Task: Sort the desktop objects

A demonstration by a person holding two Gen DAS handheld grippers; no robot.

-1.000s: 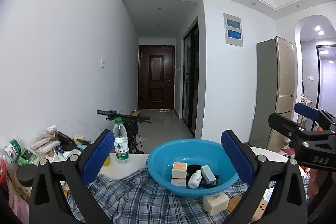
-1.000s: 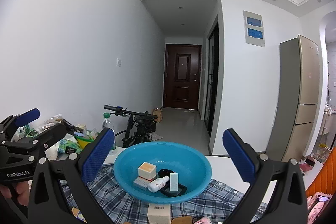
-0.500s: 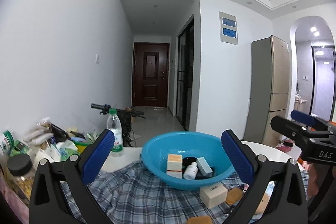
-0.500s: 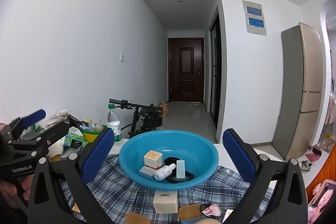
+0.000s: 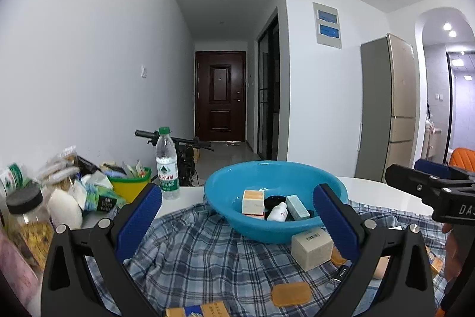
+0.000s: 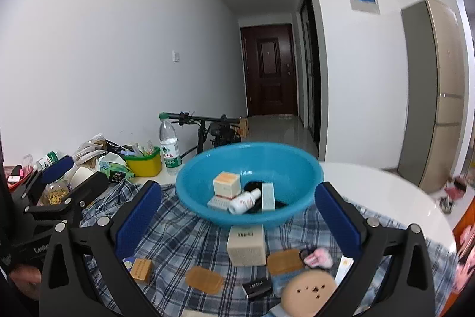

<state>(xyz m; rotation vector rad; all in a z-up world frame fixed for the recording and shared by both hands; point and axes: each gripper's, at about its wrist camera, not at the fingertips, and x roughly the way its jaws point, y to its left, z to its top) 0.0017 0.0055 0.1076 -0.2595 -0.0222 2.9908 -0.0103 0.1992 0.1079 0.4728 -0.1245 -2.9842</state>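
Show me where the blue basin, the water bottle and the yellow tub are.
blue basin [image 6: 193, 192]: right wrist view, left wall.
water bottle [image 6: 169, 147]: right wrist view, body.
yellow tub [image 6: 145, 165]: right wrist view, front wall.

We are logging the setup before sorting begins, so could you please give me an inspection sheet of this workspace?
Surface: white table under a plaid cloth.
Job's things: blue basin holding boxes and a white bottle; beige box and small items on the cloth.
Clutter: water bottle, yellow tub, jar, packets.
Grippers: left gripper and right gripper open, empty.
Cables: nothing seen.
Surroundings: hallway, door, fridge, bicycle.
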